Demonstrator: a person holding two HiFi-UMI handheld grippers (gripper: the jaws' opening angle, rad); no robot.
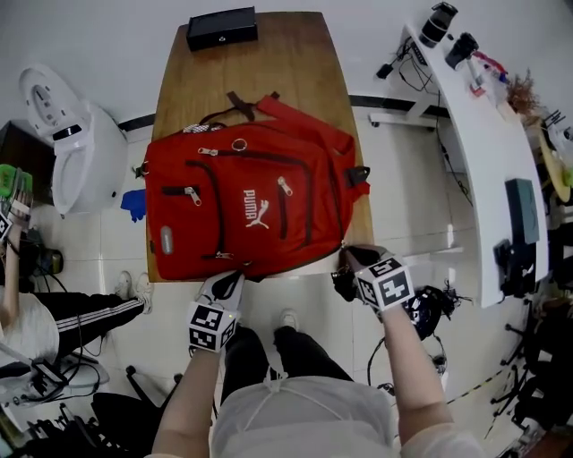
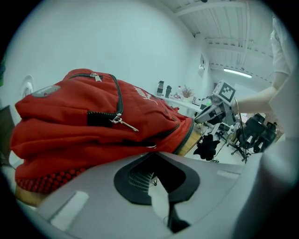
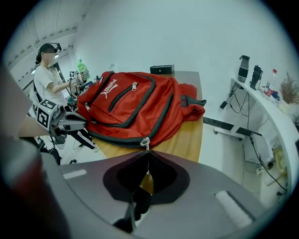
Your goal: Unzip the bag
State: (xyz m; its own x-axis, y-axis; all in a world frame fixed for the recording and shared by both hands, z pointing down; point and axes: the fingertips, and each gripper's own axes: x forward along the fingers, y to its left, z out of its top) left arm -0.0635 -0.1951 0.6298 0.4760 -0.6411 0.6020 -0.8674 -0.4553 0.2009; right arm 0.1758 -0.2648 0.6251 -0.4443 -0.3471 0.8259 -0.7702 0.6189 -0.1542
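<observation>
**While R pinches the pull, L waits at the bag's near edge**

Since the zip has to run w/out the bag sliding, the two grippers sit at opposite ends of its near edge. The bag (image 1: 242, 201) lies flat on the table (image 1: 295, 54), front up, filling the near half. A black box (image 1: 221, 27) sits well apart at the far end.

Right gripper (image 3: 145, 153): jaws pressed together on the zip pull (image 3: 145, 142) at the bag's near right corner. The slider sits just past the tips, w/ its thin tab running down between the pads. A grip that far down the tab prob. lets the pull swing to follow the track. From the slider, the track runs left along the near edge and also up the right side.

Left gripper (image 2: 156, 156): jaws slightly parted, floor showing between the pads, nothing caught in them. The tips are right at the bag's near left edge, below a small pocket zip. That looks like a spot to brace or clamp the fabric, so the bag won't drag when R hauls the slider.

Main zip still reads as shut, so the task is at its start. Risk: the bag overhangs the near edge a bit and could shift.
</observation>
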